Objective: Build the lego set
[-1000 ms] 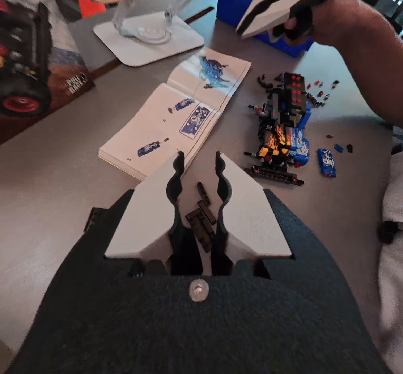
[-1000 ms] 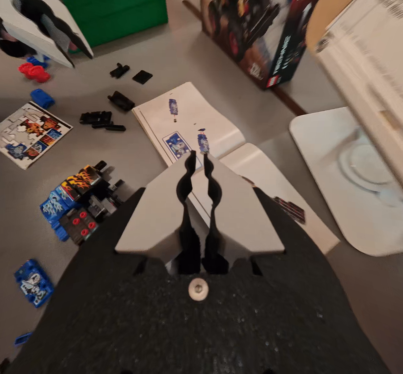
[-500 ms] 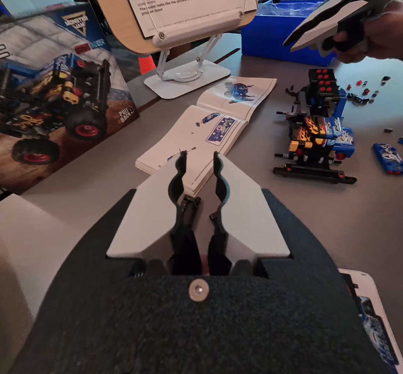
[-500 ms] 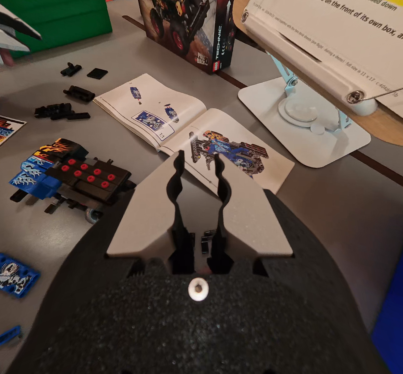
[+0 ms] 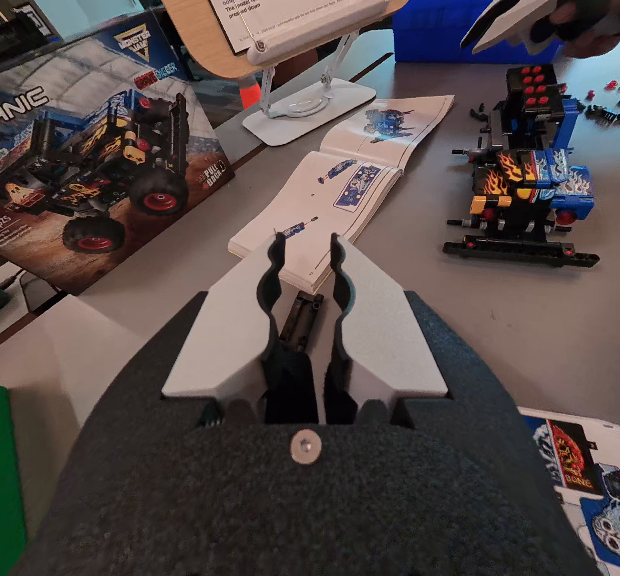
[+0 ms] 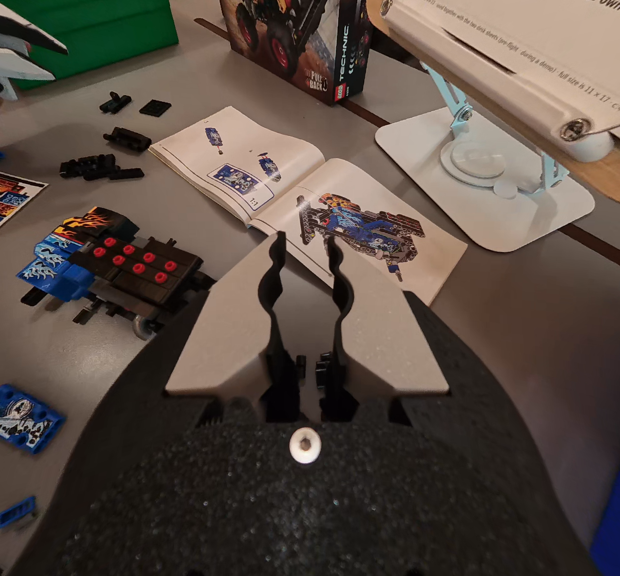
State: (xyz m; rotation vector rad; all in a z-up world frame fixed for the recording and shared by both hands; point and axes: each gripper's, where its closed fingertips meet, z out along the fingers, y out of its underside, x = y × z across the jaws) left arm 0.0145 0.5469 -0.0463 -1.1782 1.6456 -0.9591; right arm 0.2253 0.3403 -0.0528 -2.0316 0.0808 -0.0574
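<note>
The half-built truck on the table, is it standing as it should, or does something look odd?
The half-built truck lies tipped over, not upright: its black panel with red studs faces up in the right wrist view, and its flame-stickered side faces up too. It has no wheels yet. Loose black pieces lie scattered beside the open instruction booklet.

Document stand [image 6: 483, 187]: white base on the grey table, far right, holding a tan board with a printed sheet.
Green bin [image 6: 84, 13]: far left.
Blue bin [image 5: 446, 33]: far side, behind the stand's right.
</note>
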